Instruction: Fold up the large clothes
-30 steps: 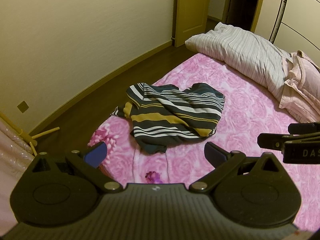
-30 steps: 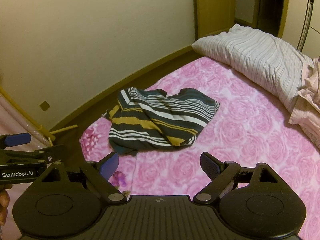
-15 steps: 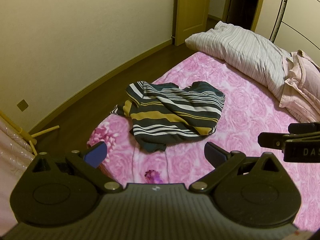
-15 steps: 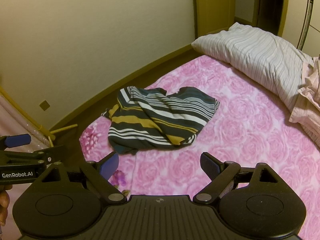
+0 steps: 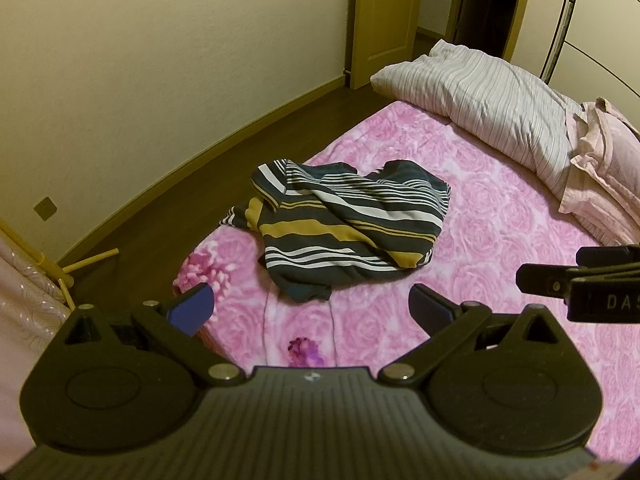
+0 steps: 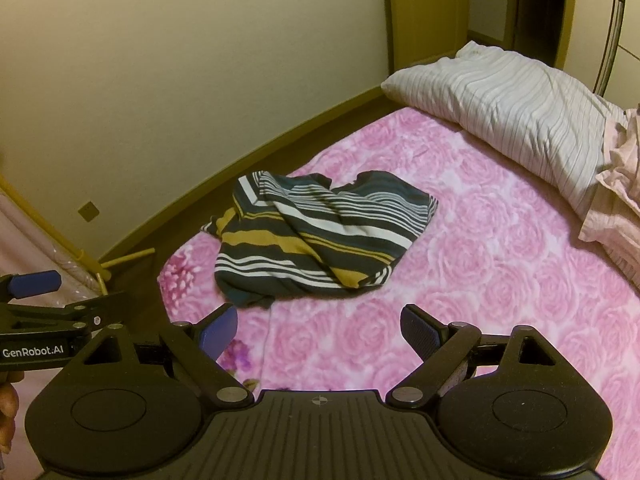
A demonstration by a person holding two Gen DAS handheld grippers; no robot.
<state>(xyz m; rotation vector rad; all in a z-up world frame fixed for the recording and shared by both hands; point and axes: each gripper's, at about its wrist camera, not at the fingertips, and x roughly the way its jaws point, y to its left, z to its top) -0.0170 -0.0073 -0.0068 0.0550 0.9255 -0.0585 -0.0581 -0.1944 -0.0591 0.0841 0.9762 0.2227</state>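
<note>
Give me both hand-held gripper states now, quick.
Left hand-held gripper: open, empty, short of the striped shirt.
Right hand-held gripper: open, empty.

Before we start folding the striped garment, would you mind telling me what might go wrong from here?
1. The striped garment lies crumpled with layers overlapping, so a pinch may catch several layers at once and drag the bundle instead of opening it.
2. One part hangs over the edge of the pink bedspread toward the floor; pulling that way could slide the garment off.
3. The left tool and right tool are open and short of the cloth, so seams are hard to pick out.
</note>
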